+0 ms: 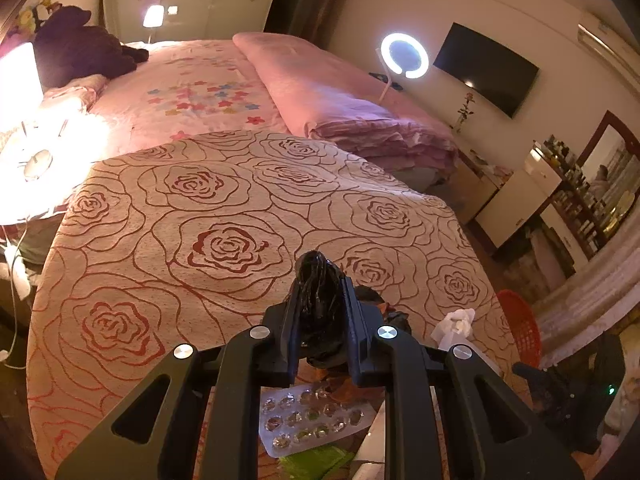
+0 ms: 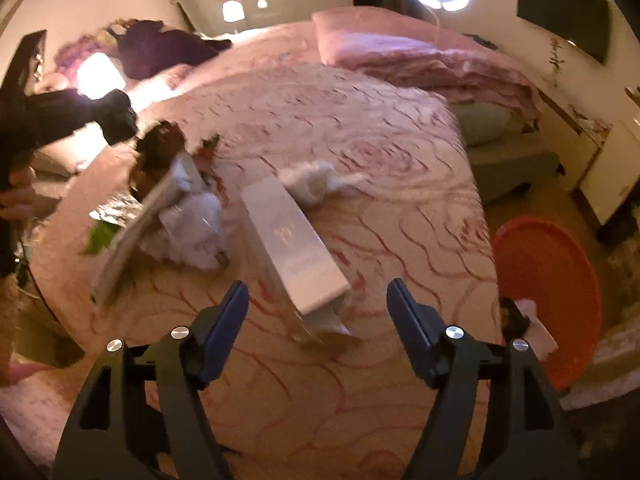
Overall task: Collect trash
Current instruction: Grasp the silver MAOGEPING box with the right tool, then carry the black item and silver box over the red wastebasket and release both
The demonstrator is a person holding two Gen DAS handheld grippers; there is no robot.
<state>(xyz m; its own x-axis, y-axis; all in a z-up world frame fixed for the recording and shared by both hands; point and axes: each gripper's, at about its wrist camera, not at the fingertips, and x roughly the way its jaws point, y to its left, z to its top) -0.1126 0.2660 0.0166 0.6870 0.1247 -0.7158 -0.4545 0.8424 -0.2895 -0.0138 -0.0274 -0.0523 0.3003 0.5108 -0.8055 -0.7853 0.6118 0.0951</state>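
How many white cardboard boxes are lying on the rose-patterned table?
2. One long white box lies mid-table, just ahead of the open right gripper. A second box lies tilted at the left, against the pile of trash. Others may be hidden under that pile.

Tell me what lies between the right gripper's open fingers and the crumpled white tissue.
In the right wrist view, a long white box lies between the right gripper and the tissue.

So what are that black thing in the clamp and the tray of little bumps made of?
The black bag, pinched in the left gripper, looks like thin glossy plastic film: it crinkles and glints. The blister sheet seems clear moulded plastic, perhaps foil-backed, with rows of shiny domes.
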